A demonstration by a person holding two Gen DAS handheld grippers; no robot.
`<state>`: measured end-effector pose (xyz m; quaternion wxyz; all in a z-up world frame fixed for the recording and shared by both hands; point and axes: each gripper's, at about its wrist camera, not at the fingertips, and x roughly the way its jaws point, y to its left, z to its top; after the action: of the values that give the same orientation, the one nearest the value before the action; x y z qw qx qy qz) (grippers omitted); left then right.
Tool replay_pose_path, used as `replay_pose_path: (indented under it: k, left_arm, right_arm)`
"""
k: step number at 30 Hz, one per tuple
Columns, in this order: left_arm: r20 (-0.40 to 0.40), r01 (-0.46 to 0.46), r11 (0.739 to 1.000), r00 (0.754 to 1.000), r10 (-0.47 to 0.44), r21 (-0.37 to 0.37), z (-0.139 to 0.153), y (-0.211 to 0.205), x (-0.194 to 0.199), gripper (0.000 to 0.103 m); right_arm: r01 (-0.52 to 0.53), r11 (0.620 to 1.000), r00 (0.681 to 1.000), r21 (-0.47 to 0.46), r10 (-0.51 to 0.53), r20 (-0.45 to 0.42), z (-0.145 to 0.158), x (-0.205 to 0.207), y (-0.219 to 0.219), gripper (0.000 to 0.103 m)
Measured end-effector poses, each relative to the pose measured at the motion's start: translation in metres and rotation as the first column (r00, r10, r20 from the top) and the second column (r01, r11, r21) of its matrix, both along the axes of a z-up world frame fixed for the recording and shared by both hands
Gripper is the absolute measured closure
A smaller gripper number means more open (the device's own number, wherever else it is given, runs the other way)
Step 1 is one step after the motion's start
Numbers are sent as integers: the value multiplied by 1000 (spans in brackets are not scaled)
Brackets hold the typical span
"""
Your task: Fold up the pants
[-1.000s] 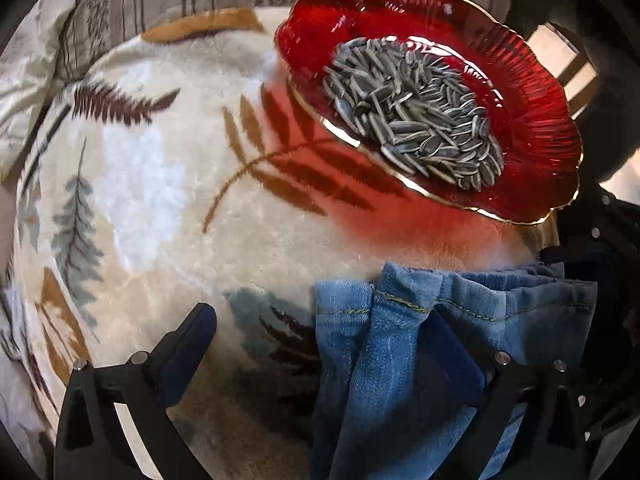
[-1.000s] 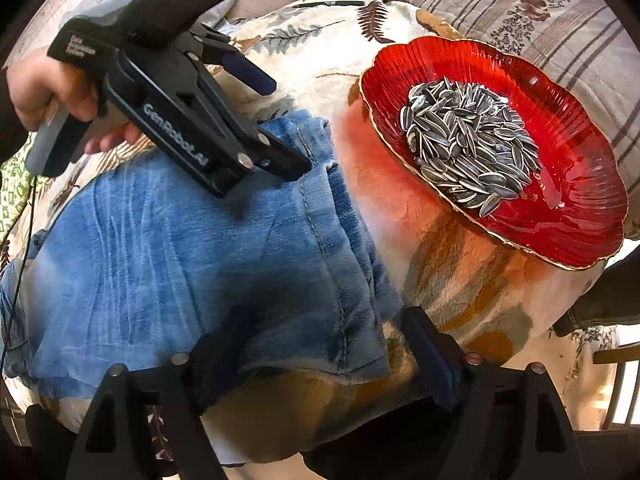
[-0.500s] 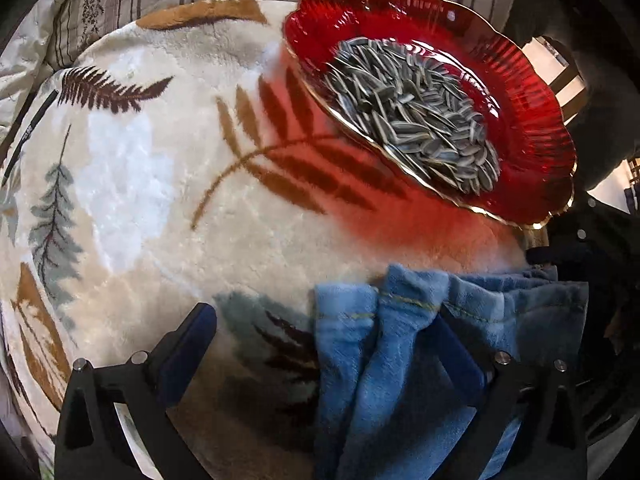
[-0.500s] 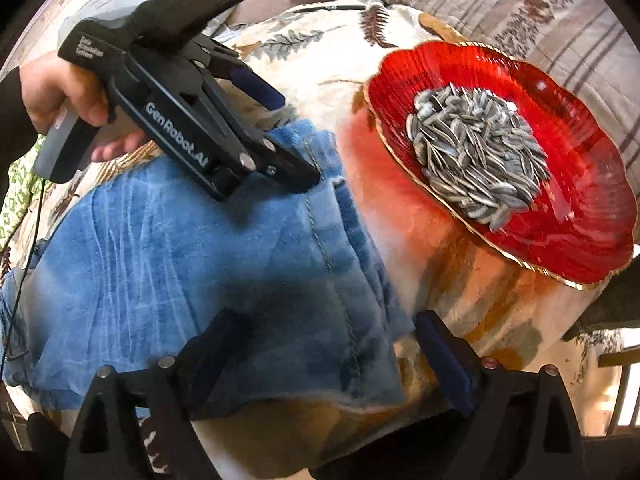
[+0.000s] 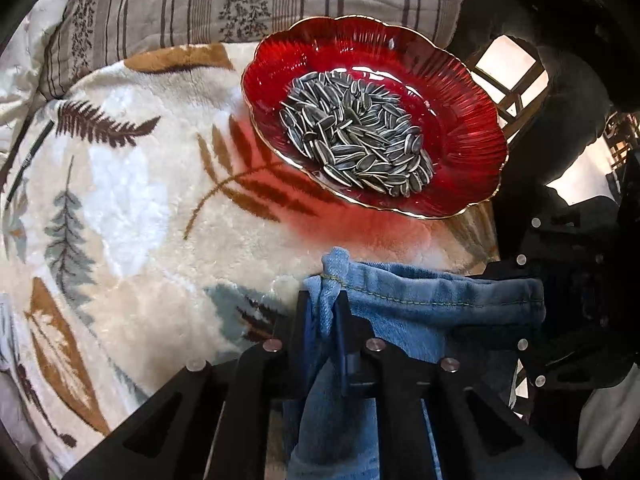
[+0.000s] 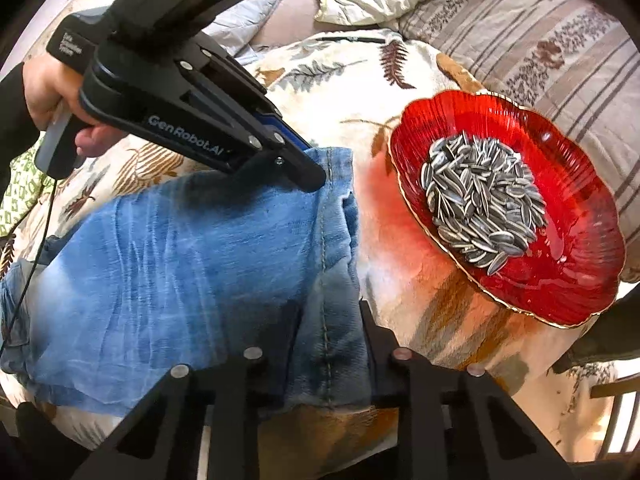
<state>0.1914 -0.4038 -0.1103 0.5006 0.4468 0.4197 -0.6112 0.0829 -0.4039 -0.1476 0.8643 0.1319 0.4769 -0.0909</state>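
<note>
The jeans [image 6: 192, 264] lay on a soft blanket [image 5: 132, 200], just beside a red dish [image 6: 576, 216] full of seeds [image 6: 480, 208]. The hem end of the jeans was the end nearest the dish, and the rest of the cloth ran away from the dish toward the person's hand [image 6: 48, 92]. The left gripper [image 5: 322, 320] was closing, and its fingers had come together on the hem corner nearest the dish, with blue cloth bunched up between them. It pointed steeply down, likely so it could pinch only that edge and not the blanket. The right gripper [image 6: 328, 340] was closing too, on the other corner of the same hem, a little further from the dish. Denim lay between its fingers, and they looked pressed on it, but with a thick fold in the way they were not as close together. Two grips, one at each corner, would keep the hem flat and straight while it was carried over the jeans, away from the dish. That seemed to be why they held it so. The dish sat very near, so a wide swing could tip the seeds out.
</note>
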Motion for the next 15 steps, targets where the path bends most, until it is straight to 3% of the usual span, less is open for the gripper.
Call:
replay_pose_path:
  k: [15]
  left_arm:
    - [-3,-10,1000,1000,10,-18,0,18,-11,94]
  right_arm:
    - [10,1000,1000,-15,-9,13,8,-15,8,76]
